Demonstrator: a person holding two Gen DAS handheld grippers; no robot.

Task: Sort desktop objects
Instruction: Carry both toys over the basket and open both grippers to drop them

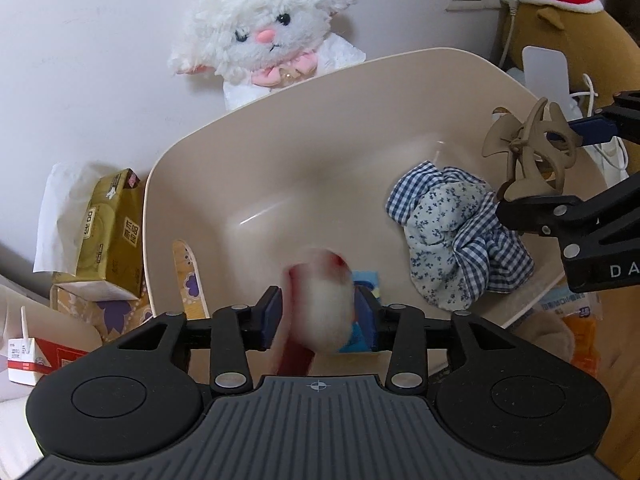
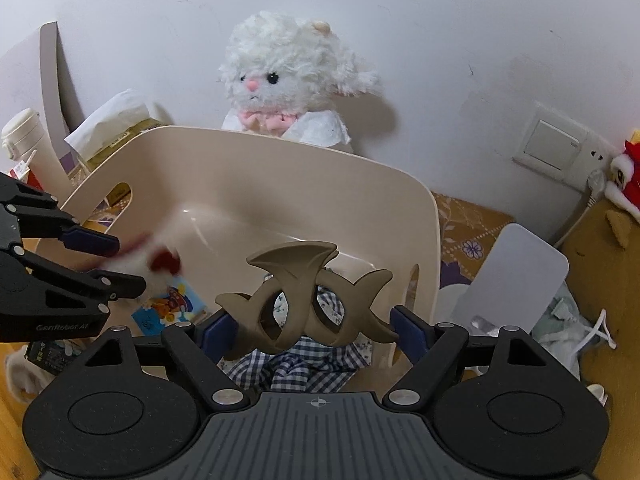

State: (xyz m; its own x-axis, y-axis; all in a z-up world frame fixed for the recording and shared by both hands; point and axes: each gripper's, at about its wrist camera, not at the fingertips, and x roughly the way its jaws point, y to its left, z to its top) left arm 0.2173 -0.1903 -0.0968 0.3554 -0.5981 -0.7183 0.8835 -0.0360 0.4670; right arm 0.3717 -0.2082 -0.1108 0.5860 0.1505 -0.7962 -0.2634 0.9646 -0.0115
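Taupe plastic claw hair clip (image 2: 305, 300), one only, sits clamped between the right gripper (image 2: 310, 330) pads above a beige plastic bin (image 2: 400, 200). Likely light, rigid, slippery; best held across its curved prongs. Left gripper (image 1: 316, 312) pinches one blurred white-and-red fluffy toy (image 1: 320, 304). One blue gingham scrunchie (image 1: 460, 236) lies inside.

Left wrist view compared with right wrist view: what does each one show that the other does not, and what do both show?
Only the left wrist view shows the milk carton and the brown plush.

Only the right wrist view shows the white bottle.

Both show the beige bin, the lamb plush, the scrunchie, the tissue pack, the left gripper around a blurred white and red toy, and the right gripper holding the hair claw.
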